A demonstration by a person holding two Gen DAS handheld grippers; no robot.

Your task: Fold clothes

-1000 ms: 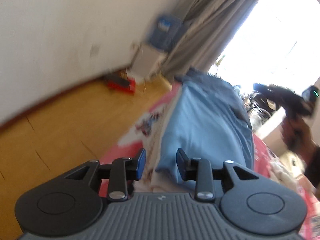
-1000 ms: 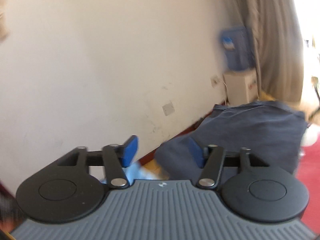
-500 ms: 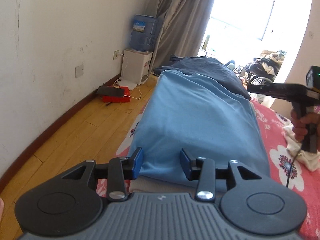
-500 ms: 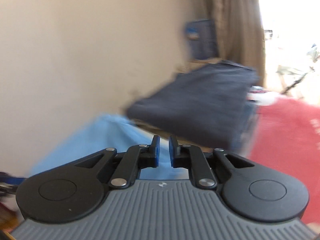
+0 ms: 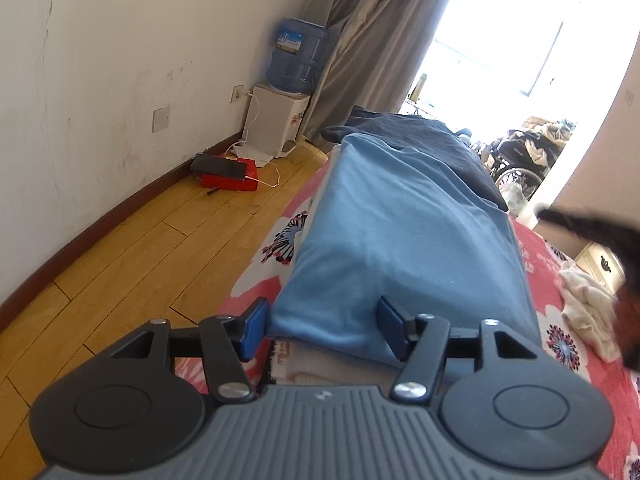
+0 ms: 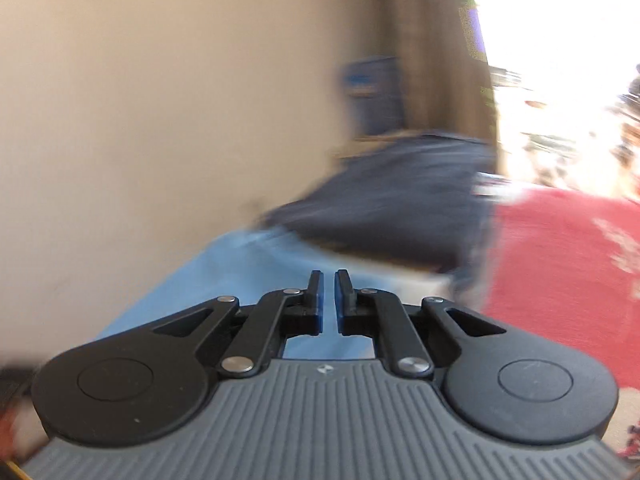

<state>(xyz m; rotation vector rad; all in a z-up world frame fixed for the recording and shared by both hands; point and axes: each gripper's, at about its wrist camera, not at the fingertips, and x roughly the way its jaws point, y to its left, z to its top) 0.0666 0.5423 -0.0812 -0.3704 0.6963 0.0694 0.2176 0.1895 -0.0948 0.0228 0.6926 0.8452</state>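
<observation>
1. Left wrist view: the left gripper [image 5: 322,328] is hovering at the near end of a folded light blue garment [image 5: 404,240], its two blue-padded jaws spread wide, with the garment's near edge lying between them but not gripped.
2. The light blue garment is lying lengthwise on a red floral bedsheet [image 5: 580,344], on top of a pale folded layer [image 5: 332,368] peeking out beneath its near edge.
3. A folded dark navy garment [image 5: 424,136] is resting at the far end, partly overlapping the light blue one.
4. A crumpled white cloth [image 5: 588,300] is sitting on the sheet to the right of the blue garment.
5. On the wooden floor [image 5: 132,256] to the left, a red box [image 5: 230,178] is sitting near a white water dispenser [image 5: 276,124] topped with a blue bottle, beside a grey curtain [image 5: 372,36].
6. Right wrist view: this picture is blurring heavily. The right gripper [image 6: 327,288] is pointing over the light blue garment [image 6: 256,280] toward the navy garment [image 6: 396,208], its jaws drawn nearly together with a thin gap between them, pinching nothing.
</observation>
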